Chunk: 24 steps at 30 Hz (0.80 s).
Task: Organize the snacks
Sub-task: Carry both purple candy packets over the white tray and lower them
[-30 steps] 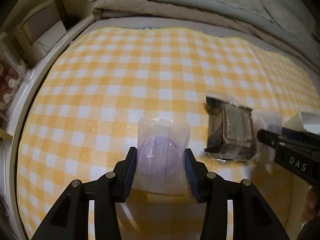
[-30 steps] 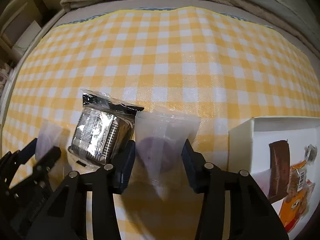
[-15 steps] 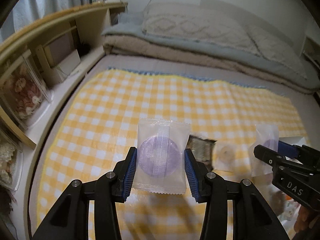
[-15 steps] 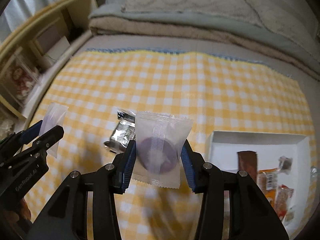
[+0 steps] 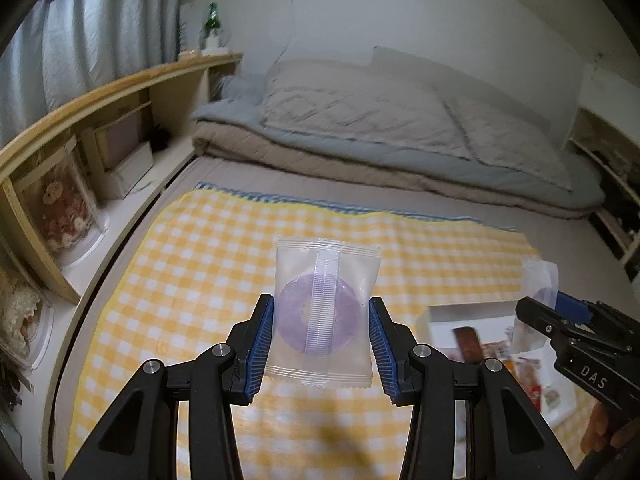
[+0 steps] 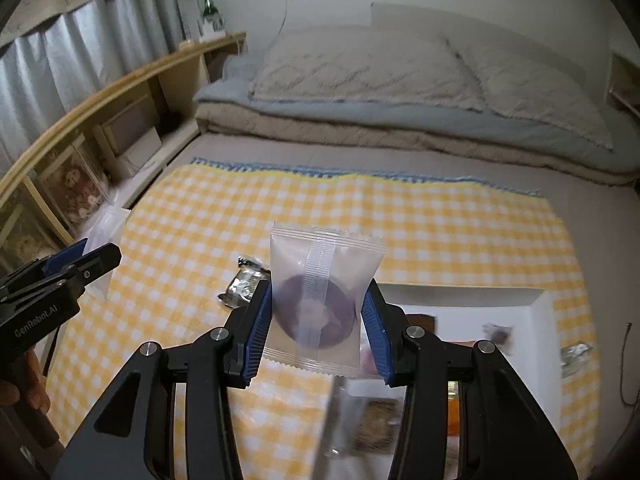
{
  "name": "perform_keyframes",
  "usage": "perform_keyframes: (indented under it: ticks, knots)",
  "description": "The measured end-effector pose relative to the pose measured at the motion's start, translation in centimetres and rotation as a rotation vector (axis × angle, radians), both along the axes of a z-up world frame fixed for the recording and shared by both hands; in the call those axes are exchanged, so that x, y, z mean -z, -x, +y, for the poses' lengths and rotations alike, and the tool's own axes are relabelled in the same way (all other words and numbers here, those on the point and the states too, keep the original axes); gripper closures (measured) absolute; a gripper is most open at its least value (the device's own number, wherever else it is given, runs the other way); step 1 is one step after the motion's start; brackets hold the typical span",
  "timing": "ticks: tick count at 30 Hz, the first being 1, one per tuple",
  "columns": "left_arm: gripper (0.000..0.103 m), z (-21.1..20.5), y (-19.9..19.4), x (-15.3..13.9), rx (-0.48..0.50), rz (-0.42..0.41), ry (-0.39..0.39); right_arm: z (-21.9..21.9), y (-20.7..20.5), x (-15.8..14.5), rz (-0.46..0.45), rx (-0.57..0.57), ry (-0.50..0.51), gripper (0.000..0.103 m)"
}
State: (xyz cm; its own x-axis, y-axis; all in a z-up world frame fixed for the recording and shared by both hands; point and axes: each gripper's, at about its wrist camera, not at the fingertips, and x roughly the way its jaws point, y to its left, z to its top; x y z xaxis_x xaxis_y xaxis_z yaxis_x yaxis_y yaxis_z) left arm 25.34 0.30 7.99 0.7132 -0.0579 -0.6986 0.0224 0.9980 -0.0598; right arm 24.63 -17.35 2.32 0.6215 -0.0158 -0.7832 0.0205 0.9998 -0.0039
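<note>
My left gripper (image 5: 321, 344) is shut on a clear packet with a pale purple round snack (image 5: 324, 316), held high above the yellow checked cloth (image 5: 200, 264). My right gripper (image 6: 317, 330) is shut on a similar clear packet holding a dark purple round snack (image 6: 320, 304). In the left wrist view the right gripper (image 5: 548, 300) shows at the right edge with its packet (image 5: 540, 276). In the right wrist view the left gripper (image 6: 86, 254) shows at the left. A silver-wrapped snack (image 6: 242, 284) lies on the cloth. A white box (image 6: 536, 304) with several snacks sits to the right.
Folded bedding (image 5: 380, 132) fills the far side beyond the cloth. A wooden shelf unit (image 5: 100, 120) with boxes and a jar runs along the left. A green bottle (image 5: 212, 20) stands on its top. A small wrapper (image 6: 574, 350) lies right of the box.
Both grippers have risen from the cloth, each carrying its packet, and tilted up so the bedding and wall show. The silver snack stayed on the cloth.
</note>
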Motion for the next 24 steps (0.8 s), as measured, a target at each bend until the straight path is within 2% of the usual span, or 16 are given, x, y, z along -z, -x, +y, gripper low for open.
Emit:
perform_keyframes:
  ticks: [5, 14, 24]
  knots:
    - [0.058, -2.9, 2.3, -1.3, 0.06, -0.013, 0.02, -3.1, 2.6, -2.1, -0.035, 0.035, 0.008, 0.058]
    - [0.058, -6.9, 4.4, -2.0, 0.145, -0.012, 0.066, -8.9, 5.5, -3.3, -0.054, 0.129, 0.021, 0.058]
    - [0.058, -11.7, 1.0, 0.5, 0.222, 0.065, 0.131, -15.8, 7.3, -2.7, -0.036, 0.25, 0.036, 0.058]
